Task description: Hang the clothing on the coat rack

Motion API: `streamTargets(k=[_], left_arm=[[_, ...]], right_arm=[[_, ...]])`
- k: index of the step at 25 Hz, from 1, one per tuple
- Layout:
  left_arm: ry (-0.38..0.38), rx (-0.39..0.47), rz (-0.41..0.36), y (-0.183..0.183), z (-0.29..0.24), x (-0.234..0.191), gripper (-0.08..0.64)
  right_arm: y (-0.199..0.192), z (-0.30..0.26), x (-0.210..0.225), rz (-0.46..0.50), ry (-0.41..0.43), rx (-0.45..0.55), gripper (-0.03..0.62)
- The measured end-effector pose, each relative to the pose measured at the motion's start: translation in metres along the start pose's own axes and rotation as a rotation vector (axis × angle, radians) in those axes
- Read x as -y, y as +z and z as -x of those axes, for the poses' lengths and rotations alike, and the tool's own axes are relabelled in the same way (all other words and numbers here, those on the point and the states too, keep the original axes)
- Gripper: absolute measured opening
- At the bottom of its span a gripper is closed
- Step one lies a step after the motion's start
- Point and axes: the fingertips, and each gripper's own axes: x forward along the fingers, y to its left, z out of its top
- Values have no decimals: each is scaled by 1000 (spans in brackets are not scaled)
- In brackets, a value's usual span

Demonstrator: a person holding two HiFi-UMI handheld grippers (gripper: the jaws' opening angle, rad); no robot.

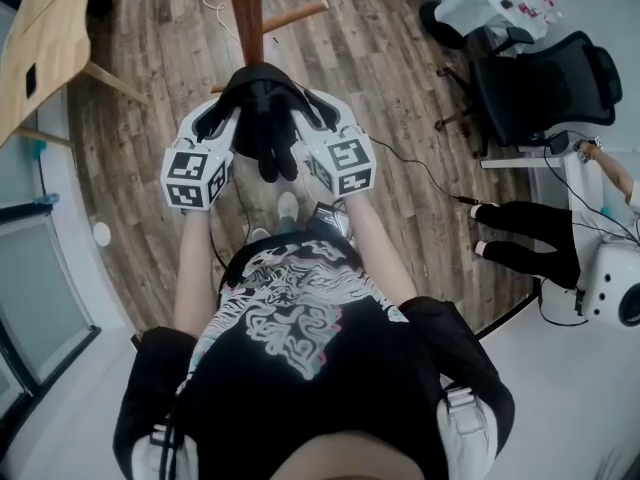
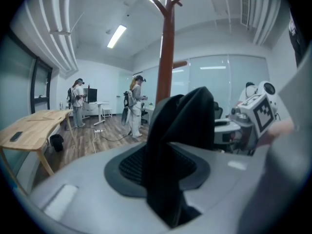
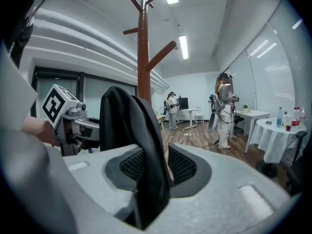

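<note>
A black garment [image 1: 262, 118] is bunched between my two grippers, just below the brown wooden coat rack pole [image 1: 245, 13]. My left gripper [image 1: 225, 108] has a fold of the garment [image 2: 187, 121] standing up between its jaws, and its dark pads show on either side of the cloth. The coat rack [image 2: 166, 57] rises right behind, its pegs high above. My right gripper [image 1: 315, 108] also has the garment [image 3: 129, 121] between its jaws, with a gap showing beside the cloth. In this view the coat rack [image 3: 142, 57] stands close ahead.
A wooden table [image 1: 45, 38] stands at the left and a black office chair [image 1: 545, 78] at the right. A seated person's legs [image 1: 520, 233] reach in from the right. Other people [image 3: 223, 108] stand farther back, by a white-clothed table [image 3: 275, 135].
</note>
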Motion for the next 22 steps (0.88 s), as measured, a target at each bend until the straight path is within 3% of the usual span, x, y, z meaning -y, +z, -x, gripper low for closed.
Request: streamTargets(k=[11,22], left_arm=[[49,-2,-3,-16,30,2,186],[70,15,0,-29,81,14,189]], right_arm=[[-10,20,-16,-20,-3,4,117],[-7,58,-40,-33,-6,49,117]])
